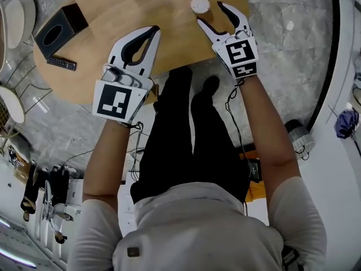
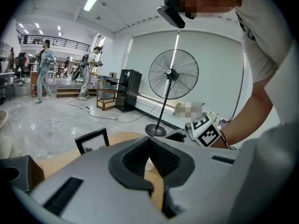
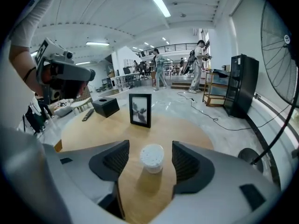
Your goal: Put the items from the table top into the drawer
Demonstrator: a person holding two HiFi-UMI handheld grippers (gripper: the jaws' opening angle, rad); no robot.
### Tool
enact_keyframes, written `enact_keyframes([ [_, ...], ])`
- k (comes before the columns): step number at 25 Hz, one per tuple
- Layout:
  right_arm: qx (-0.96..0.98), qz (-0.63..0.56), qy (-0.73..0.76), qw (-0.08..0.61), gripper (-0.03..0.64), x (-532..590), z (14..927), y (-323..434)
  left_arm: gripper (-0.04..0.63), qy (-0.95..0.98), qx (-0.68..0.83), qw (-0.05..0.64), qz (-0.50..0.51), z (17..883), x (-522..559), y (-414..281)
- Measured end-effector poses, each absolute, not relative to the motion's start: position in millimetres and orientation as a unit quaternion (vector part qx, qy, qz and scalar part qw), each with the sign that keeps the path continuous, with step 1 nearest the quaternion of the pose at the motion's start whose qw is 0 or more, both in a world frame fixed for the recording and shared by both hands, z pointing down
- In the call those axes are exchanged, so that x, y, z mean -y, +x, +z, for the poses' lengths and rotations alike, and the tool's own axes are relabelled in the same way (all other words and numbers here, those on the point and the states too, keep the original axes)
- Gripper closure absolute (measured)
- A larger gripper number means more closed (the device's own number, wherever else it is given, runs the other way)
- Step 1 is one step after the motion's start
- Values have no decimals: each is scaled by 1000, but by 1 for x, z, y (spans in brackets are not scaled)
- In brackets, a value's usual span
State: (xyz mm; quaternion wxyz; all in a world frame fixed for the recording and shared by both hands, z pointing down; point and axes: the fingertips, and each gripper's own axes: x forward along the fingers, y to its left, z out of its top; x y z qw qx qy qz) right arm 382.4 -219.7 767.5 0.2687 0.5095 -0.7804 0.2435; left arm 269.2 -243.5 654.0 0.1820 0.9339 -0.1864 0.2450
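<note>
Recorded left tongs (image 1: 153, 31) clenched on nothing above the near edge of the bench (image 1: 113, 16). Recorded right tongs (image 1: 210, 13) released, spread wide, nothing gripped. Located white capped cup (image 1: 200, 4) upright on the bench, directly ahead of the right tongs' gap, just beyond the tips, untouched, well apart from the left tongs. Judged right hand nearer for pickup. Noted 1 picture frame (image 3: 140, 109) farther back.

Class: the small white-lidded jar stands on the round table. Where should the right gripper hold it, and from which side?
Likely best: grip the jar round its body, below the white lid, coming in from the near side. It stands upright and round, and the right gripper's open jaws face it.
</note>
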Motion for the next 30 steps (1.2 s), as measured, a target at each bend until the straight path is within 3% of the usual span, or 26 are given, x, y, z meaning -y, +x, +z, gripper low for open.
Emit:
enact_keyframes([
  [14,776,243,495,306,337,240,838,371,586,931,174,200,252,706,249,270],
  [30,785,219,495,303,341,236,781,368,586,934,195,184,238,663,240,258],
])
